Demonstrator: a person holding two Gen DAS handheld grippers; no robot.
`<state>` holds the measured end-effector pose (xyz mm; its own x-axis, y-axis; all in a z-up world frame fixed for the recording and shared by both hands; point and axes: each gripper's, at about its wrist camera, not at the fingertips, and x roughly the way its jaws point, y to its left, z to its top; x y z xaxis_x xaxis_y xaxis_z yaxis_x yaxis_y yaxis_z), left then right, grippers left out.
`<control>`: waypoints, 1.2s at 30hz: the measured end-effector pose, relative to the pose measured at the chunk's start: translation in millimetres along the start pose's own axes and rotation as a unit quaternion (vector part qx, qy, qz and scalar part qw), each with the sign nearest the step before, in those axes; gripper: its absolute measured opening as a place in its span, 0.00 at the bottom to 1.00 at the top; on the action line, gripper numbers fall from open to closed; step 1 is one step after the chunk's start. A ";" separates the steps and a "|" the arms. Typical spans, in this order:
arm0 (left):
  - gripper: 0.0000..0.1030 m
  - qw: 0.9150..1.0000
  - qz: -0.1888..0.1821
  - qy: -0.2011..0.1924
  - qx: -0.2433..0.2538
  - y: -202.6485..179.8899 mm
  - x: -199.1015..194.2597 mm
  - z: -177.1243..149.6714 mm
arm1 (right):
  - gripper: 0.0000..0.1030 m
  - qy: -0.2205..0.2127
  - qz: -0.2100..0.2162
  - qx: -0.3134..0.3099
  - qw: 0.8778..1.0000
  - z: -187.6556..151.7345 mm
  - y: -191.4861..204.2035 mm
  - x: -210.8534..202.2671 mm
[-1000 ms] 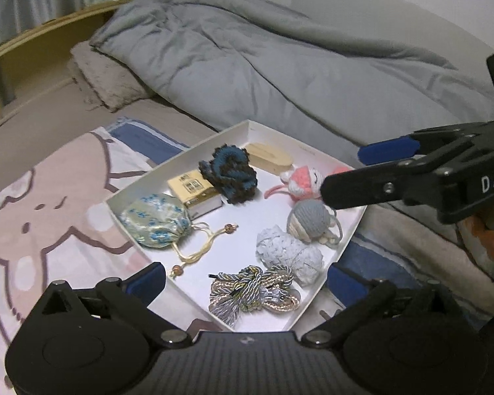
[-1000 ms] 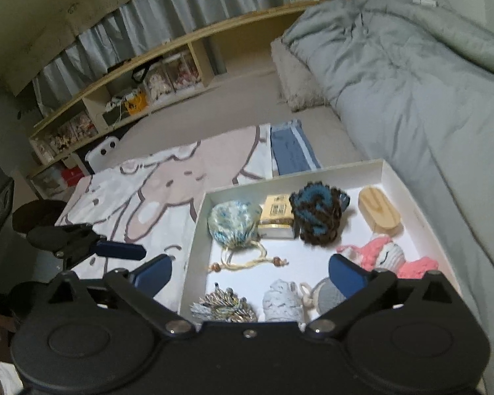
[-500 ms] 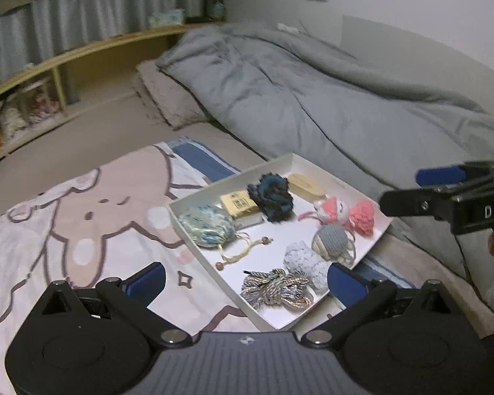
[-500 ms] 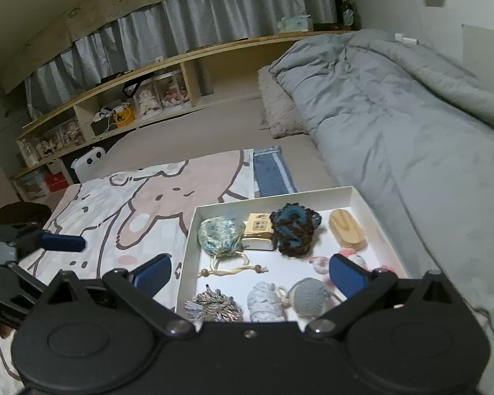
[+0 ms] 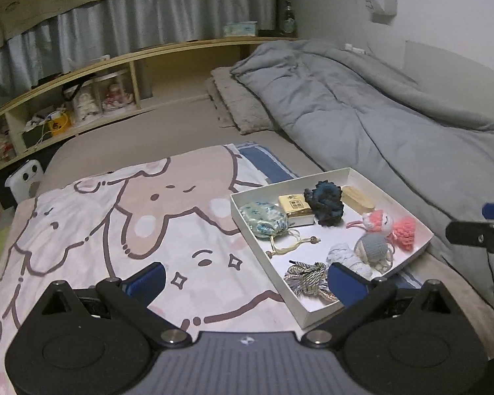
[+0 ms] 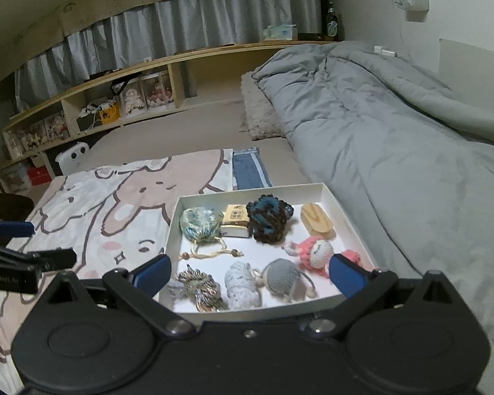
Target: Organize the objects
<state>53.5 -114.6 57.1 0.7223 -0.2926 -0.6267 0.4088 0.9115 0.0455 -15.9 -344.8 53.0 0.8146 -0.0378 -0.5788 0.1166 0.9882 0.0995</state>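
A white tray (image 6: 332, 197) lies on the bed and holds several small things: a floral drawstring pouch (image 6: 201, 223), a yellow box (image 6: 236, 219), a dark blue knitted piece (image 6: 269, 219), a wooden piece (image 6: 316, 221), a pink crochet doll (image 6: 316, 251), a grey ball (image 6: 283, 276), a pale yarn bundle (image 6: 242, 284) and a braided cord (image 6: 199, 288). My right gripper (image 6: 248, 273) is open and empty above the tray's near edge. My left gripper (image 5: 245, 279) is open and empty, to the left of the tray (image 5: 247, 217).
The tray rests on a cartoon-print blanket (image 5: 131, 217). A rumpled grey duvet (image 6: 395, 125) lies to the right, with a fuzzy pillow (image 5: 237, 105) behind. Wooden shelves (image 6: 131, 95) with curtains run along the far wall.
Both grippers have pulled back and up from the tray, so it looks smaller. The left gripper has drifted left over the blanket. Both stay open and empty.
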 end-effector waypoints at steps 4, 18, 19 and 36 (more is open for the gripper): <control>1.00 1.000 0.001 0.003 -0.015 3.5 -3.4 -9.7 | 1.00 0.001 -0.003 0.007 1.000 -10.2 0.2 -4.2; 1.00 0.999 0.012 0.007 -0.044 9.5 -10.3 -33.2 | 1.00 0.005 -0.014 -0.007 1.000 -40.3 10.6 -4.3; 1.00 0.999 0.012 0.008 -0.047 10.2 -10.0 -34.7 | 1.00 0.003 -0.019 -0.010 1.000 -40.7 11.9 -4.5; 1.00 0.999 0.019 0.012 -0.040 11.1 -5.8 -44.5 | 1.00 0.005 -0.039 0.000 0.999 -47.1 13.4 -4.1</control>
<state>29.0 -89.9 26.6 0.7223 -0.2506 -0.6446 0.3338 0.9426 0.0075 -44.4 -324.4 18.6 0.7977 -0.1143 -0.5922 0.1807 0.9821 0.0538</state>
